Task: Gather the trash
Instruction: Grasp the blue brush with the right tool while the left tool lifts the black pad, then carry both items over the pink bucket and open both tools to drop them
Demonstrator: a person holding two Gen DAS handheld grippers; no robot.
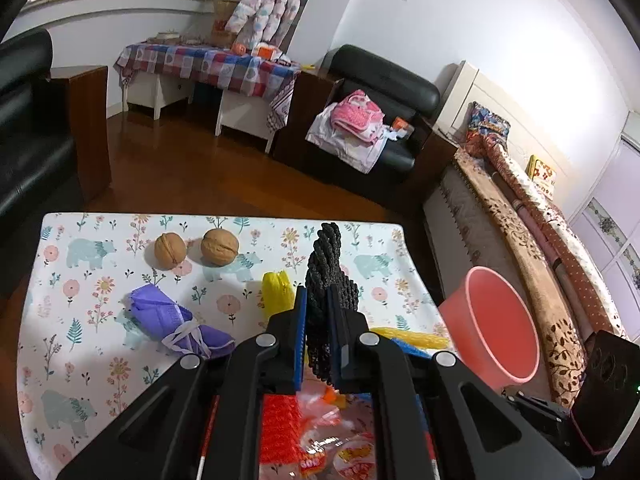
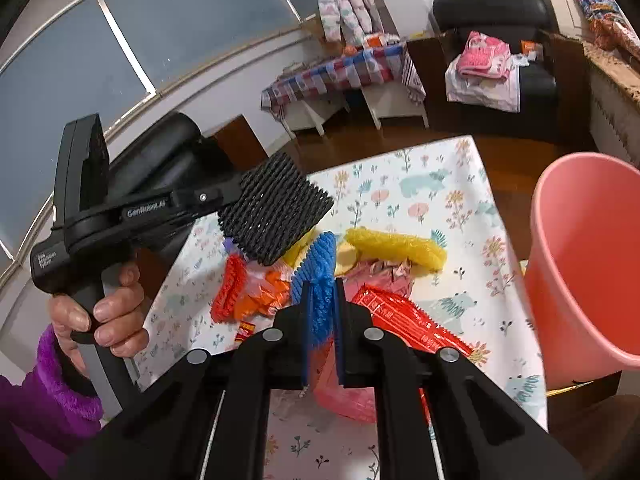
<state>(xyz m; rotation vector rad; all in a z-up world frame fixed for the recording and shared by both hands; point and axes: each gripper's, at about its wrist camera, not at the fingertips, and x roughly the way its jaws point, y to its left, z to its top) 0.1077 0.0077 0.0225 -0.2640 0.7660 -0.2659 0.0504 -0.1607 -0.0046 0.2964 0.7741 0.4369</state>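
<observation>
My left gripper point(image 1: 318, 308) is shut on a black foam net point(image 1: 326, 280) and holds it above the table; the net also shows in the right wrist view point(image 2: 276, 212), lifted over the trash pile. My right gripper point(image 2: 322, 300) is shut on a blue foam net point(image 2: 318, 276). A pink bin point(image 2: 580, 264) stands off the table's right edge, also in the left wrist view point(image 1: 492, 324). On the floral tablecloth point(image 2: 440, 200) lie a yellow foam net point(image 2: 396, 246), a red foam net point(image 2: 228, 288), orange wrappers point(image 2: 264, 296) and a red packet point(image 2: 404, 316).
Two walnuts point(image 1: 170, 250) point(image 1: 219, 246) and a purple folded mask point(image 1: 176, 322) lie on the left part of the table. A black armchair point(image 1: 376, 92), a checked-cloth side table point(image 1: 208, 60) and a bed point(image 1: 520, 208) stand beyond.
</observation>
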